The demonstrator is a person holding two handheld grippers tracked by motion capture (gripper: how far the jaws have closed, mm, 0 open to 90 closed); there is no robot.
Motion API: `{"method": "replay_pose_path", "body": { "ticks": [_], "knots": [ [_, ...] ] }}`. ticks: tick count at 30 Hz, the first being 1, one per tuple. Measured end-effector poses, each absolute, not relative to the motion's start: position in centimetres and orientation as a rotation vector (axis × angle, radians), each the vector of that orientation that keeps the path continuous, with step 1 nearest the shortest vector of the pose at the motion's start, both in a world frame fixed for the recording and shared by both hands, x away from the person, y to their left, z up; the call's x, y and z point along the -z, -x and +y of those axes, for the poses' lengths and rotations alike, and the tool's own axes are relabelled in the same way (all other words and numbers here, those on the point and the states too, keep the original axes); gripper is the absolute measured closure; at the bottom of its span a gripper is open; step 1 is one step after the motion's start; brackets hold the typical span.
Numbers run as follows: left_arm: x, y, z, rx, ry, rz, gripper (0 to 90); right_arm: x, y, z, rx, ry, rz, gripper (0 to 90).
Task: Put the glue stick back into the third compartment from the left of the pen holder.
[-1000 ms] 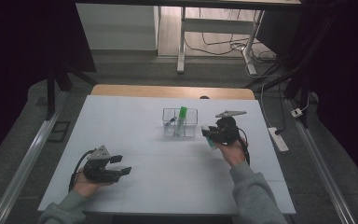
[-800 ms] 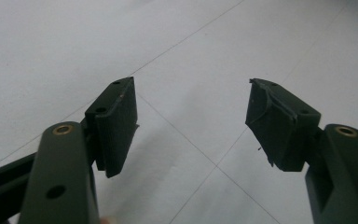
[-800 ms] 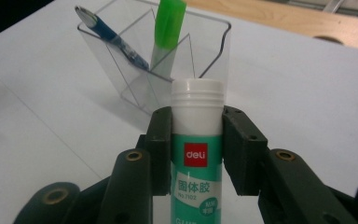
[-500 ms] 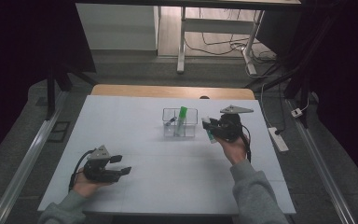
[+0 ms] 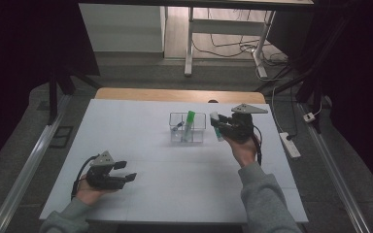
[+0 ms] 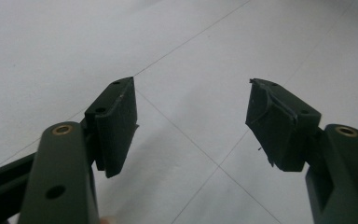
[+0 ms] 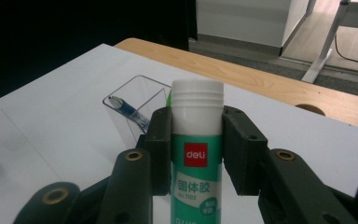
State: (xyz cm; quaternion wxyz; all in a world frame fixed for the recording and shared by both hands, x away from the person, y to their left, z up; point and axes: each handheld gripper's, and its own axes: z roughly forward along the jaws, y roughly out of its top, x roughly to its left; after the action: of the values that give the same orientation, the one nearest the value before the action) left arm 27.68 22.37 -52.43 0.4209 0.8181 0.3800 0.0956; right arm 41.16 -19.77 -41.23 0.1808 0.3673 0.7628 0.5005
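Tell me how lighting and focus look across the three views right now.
High view: dim, dark surroundings, the white table evenly lit, the clear plastic organizer box small but legible. Left gripper view: the open black left gripper soft at close range, table seams sharp. Right gripper view: the green-and-white glue stick in the right gripper sharp, label readable.

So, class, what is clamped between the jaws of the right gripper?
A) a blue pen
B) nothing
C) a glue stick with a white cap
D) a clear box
C: in the right gripper view the right gripper presses both jaws on an upright green and white glue stick.
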Motion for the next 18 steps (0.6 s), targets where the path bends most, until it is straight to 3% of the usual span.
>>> {"method": "replay_pose_path", "body": {
  "ticks": [18],
  "knots": [
    [52.5,-27.8,22.4,-0.239,-2.053,0.953,33.2,41.1,-42.6,-18.6,-1.479,-1.028,2.097,64.6]
  ]
}}
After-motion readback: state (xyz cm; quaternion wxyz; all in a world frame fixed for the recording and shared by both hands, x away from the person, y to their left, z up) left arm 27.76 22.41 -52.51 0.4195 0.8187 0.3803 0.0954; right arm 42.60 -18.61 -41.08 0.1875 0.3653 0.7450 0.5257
